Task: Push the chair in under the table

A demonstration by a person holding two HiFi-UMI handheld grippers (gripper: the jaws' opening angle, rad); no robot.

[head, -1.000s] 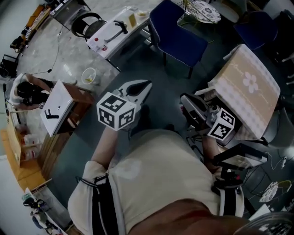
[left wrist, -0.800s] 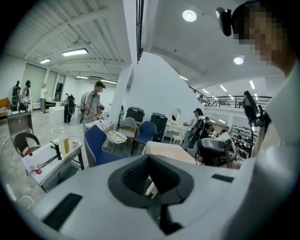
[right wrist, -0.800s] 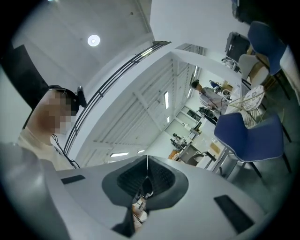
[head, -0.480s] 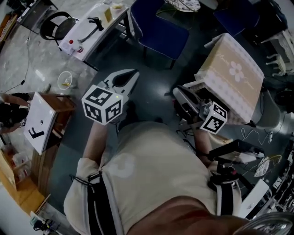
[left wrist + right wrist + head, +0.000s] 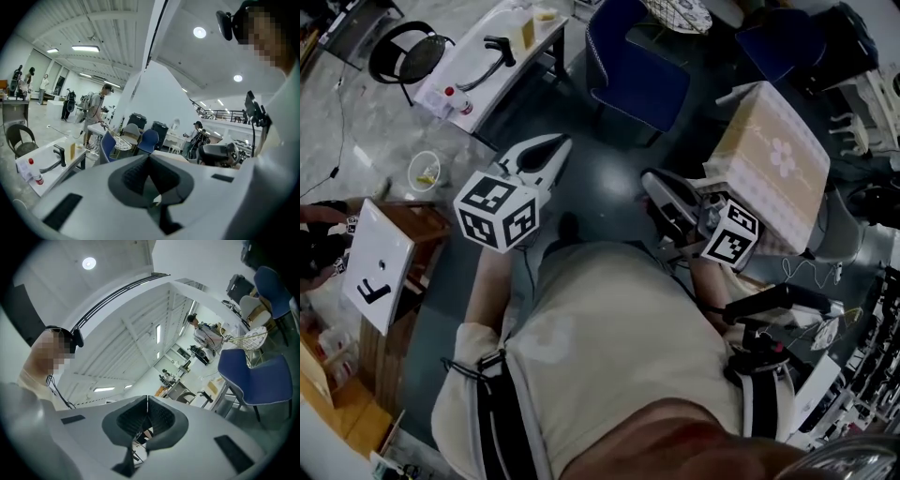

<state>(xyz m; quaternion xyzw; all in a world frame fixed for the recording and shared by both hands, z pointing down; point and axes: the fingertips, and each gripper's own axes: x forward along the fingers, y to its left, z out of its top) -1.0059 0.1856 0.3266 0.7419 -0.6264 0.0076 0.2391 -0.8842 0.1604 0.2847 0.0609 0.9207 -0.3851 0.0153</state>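
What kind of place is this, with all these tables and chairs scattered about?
Probably a big open workshop or test hall, not a home: a white work table, a blue padded chair and a small table with a beige flowered cloth stand scattered, and a person stands under ceiling strip lights.

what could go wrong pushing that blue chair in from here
Both the left gripper and right gripper are shut and empty, so their narrow tips may slip off the padded blue chair. The flower-print table sits close beside the right gripper and could get bumped. A hard shove might jolt the wire basket just beyond the chair.
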